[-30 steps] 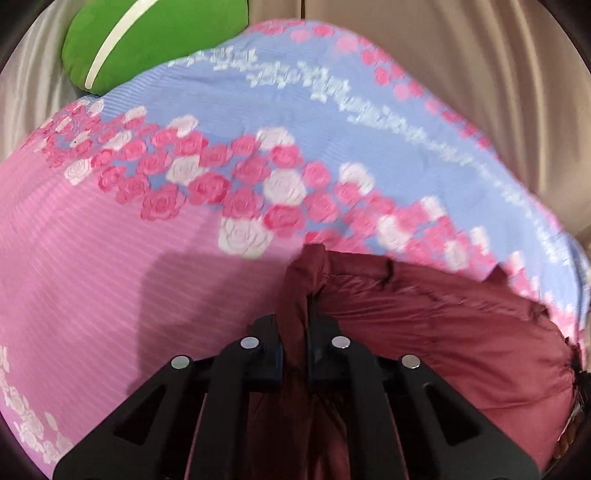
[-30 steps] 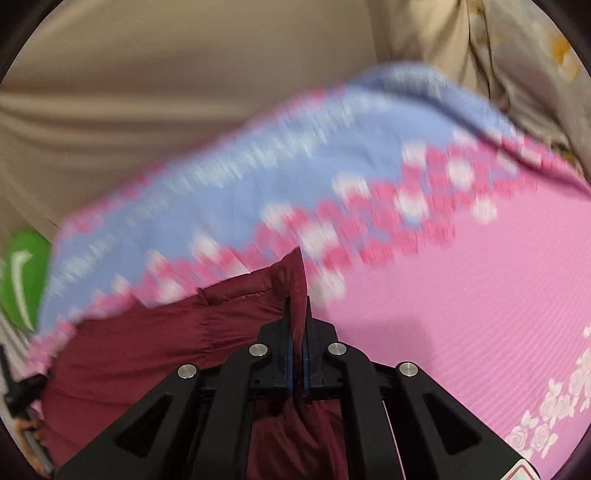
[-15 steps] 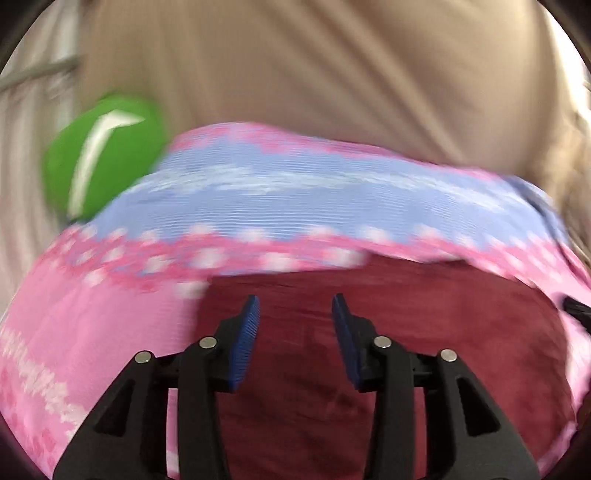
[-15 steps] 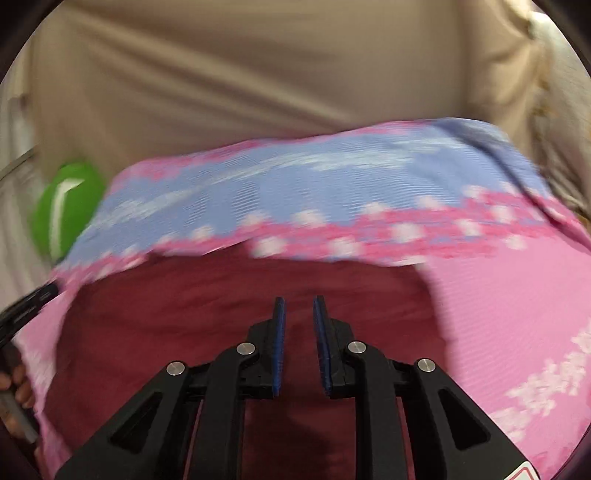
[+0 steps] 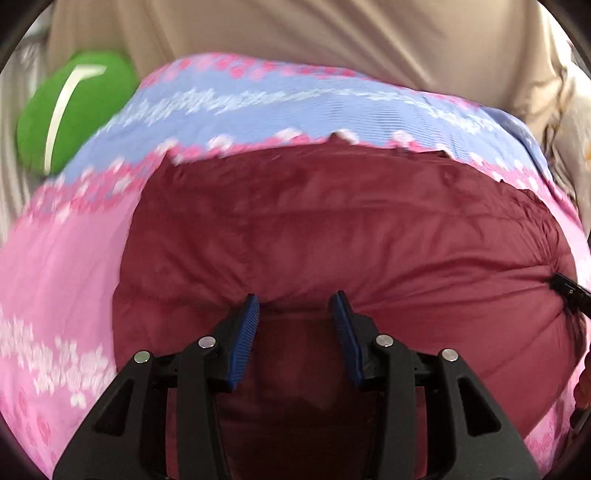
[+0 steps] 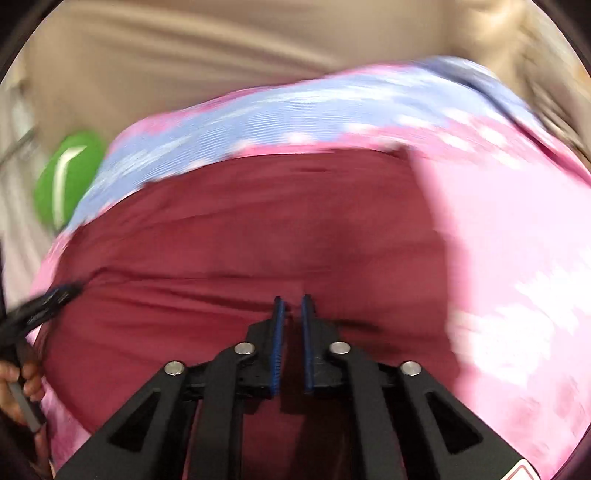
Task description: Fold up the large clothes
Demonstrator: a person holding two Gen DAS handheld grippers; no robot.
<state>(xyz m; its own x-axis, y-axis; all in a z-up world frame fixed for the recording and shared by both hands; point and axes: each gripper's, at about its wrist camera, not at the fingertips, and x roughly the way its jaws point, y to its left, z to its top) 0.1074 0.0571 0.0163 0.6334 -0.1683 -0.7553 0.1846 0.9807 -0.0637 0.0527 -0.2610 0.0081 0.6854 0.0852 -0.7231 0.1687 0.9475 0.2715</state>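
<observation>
A dark red padded garment (image 5: pixel 332 229) lies folded on a pink and blue floral bedsheet (image 5: pixel 66 266). It also shows in the right wrist view (image 6: pixel 258 229). My left gripper (image 5: pixel 295 306) is open and empty, its blue pads (image 5: pixel 243 332) resting at the garment's near fold. My right gripper (image 6: pixel 291 306) is slightly open with a narrow gap, empty, low over the garment's near part. The tip of the right gripper (image 5: pixel 569 291) shows at the garment's right edge in the left wrist view; the left gripper (image 6: pixel 44 306) shows at its left edge in the right wrist view.
A green cushion (image 5: pixel 70 110) with a white stripe lies at the far left of the bed, and it shows in the right wrist view (image 6: pixel 62 177). A beige curtain (image 5: pixel 314 33) hangs behind the bed. The sheet (image 6: pixel 517 258) extends right of the garment.
Both grippers were shut on the garment's corners a second ago. They have let go and pulled back toward its near edge. The garment now lies flat, folded over.
</observation>
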